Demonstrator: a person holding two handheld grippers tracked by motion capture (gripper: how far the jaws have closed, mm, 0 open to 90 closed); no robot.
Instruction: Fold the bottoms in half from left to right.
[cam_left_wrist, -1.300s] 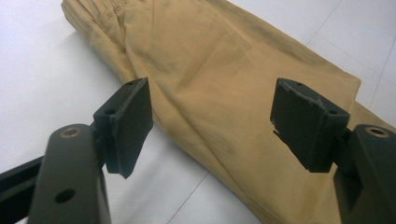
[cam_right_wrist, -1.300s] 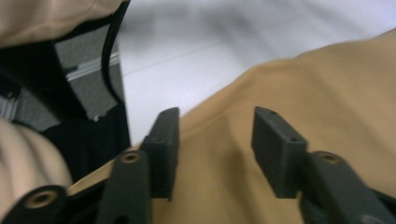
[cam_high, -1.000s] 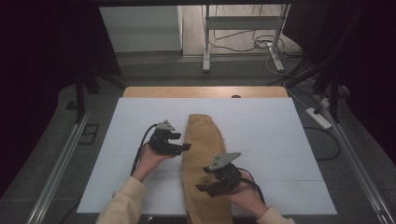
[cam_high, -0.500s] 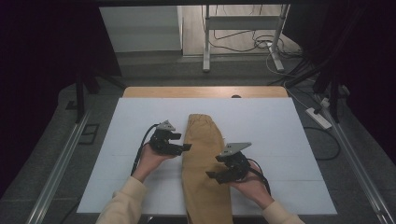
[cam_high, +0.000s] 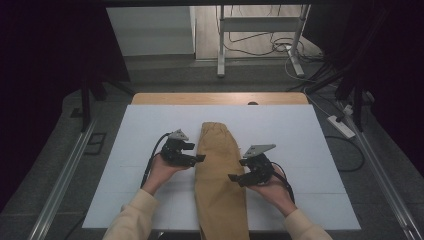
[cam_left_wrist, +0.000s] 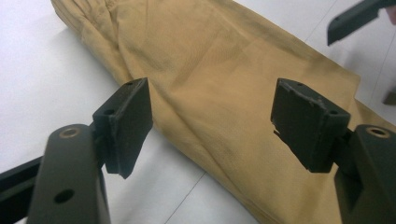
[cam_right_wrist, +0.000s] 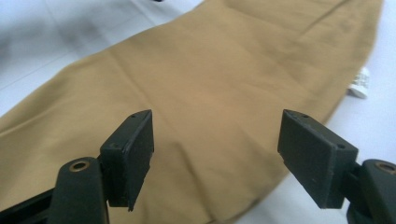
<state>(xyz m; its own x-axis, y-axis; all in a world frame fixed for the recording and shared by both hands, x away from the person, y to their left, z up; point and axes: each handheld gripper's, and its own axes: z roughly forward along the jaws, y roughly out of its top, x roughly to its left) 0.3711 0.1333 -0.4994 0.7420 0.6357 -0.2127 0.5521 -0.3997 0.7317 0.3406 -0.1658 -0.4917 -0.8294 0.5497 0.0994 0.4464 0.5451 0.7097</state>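
Garment: tan trousers (cam_high: 219, 175), folded lengthwise into one long strip, lying flat down the middle of the white table cover (cam_high: 310, 150); waistband end toward 12 o'clock, leg end running off the near edge at 6 o'clock.
Label: small white tag (cam_right_wrist: 360, 83) peeping out at the cloth's edge, toward 3 o'clock in the right gripper view.
Left gripper (cam_high: 194, 159): at 9 o'clock of the strip, tips at its left edge; jaws spread wide, nothing between the pads; edge of the cloth lying under and between them in the left gripper view (cam_left_wrist: 212, 121).
Right gripper (cam_high: 236, 178): at 3 o'clock of the strip, tips over its right edge; jaws have just been opening and stand wide apart, no cloth pinched; fabric spread below them in the right gripper view (cam_right_wrist: 217, 154).
Step in hand, as judged: settling both tools on opposite long edges, ahead of a fold or a straightening.
Next move calls for: lowering each pair of pads onto its own edge, closing on all layers at once, then lifting both sides evenly.
Risk: catching the top layer alone, or dragging the strip askew across the cover.
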